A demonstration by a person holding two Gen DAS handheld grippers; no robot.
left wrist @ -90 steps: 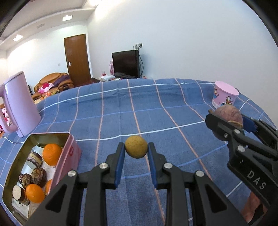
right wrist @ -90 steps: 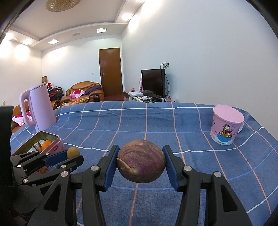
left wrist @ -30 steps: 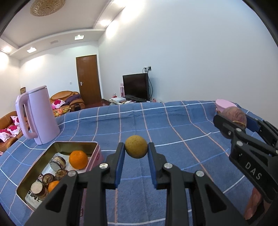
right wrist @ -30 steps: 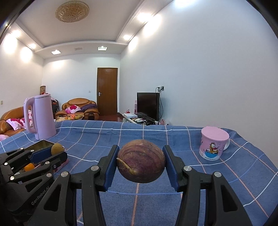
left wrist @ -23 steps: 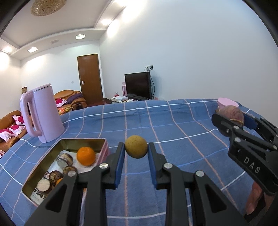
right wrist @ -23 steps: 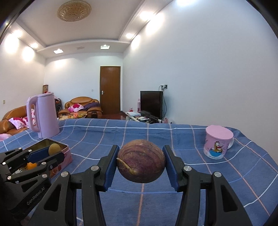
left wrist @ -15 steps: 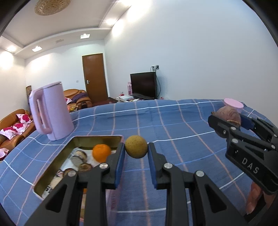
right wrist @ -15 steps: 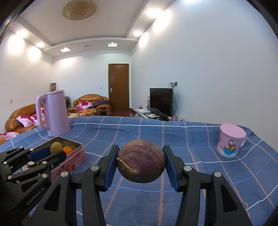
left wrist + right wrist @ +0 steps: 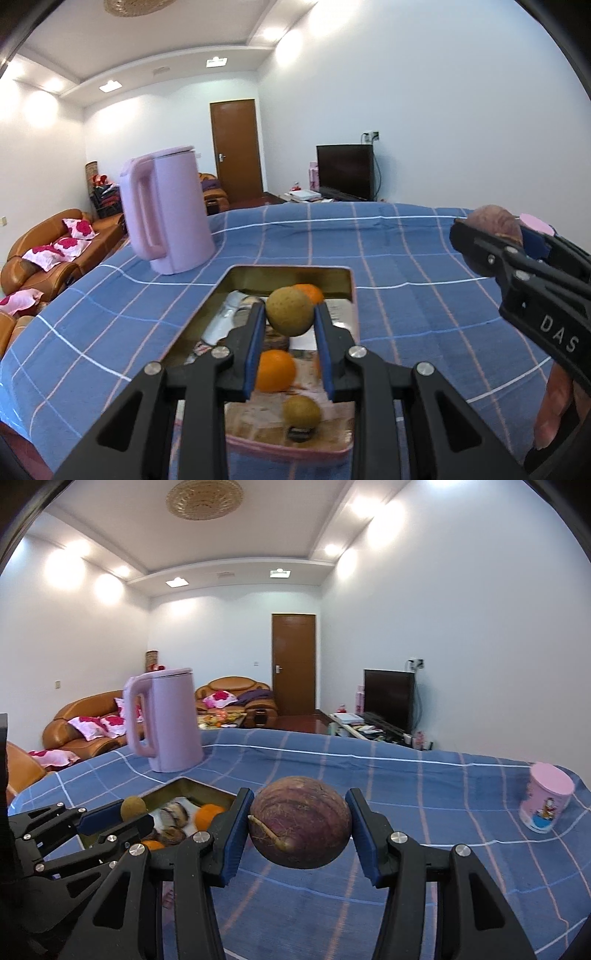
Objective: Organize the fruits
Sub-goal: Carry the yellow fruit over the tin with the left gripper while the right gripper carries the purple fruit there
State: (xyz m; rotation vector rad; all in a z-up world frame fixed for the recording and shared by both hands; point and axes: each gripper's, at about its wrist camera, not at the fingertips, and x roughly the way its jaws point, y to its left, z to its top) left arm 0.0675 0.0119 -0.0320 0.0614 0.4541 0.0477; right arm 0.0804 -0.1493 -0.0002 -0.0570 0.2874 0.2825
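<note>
Fruits are sitting in both grippers at once. Left hand-held gripper [image 9: 290, 332] is pinching a small tan fruit [image 9: 289, 311], round, rough-skinned, held across its middle between the blue pads. It is hanging over the tin [image 9: 352, 295], roughly mid-length. Right hand-held gripper [image 9: 299, 834] is pinching a purple fruit [image 9: 300, 821], much larger, with a short stem pointing near-left; pads are pressing on its left and right sides. It is hovering above the blue checked worktop [image 9: 424, 794], right of the tin.

Handling, as judgement: the tan fruit is looking light and firm, so it is probably tolerating a modest squeeze; being round, it is likely to roll once let go. The purple one is looking heavier, with a hard, slightly wrinkled rind; a grip across the widest part, as now, is seeming safest, since a hold nearer either end is risking a slip.

Count inside the tin from the left wrist view: two oranges [image 9: 275, 370] showing clearly, one more tan fruit [image 9: 301, 411] at the near end, plus some brownish items too hidden to number. In the grippers: one tan, one purple.

Elsewhere: one pink kettle [image 9: 166, 208] standing just beyond the tin on the far left, one pink cup [image 9: 546, 803] well apart on the right.
</note>
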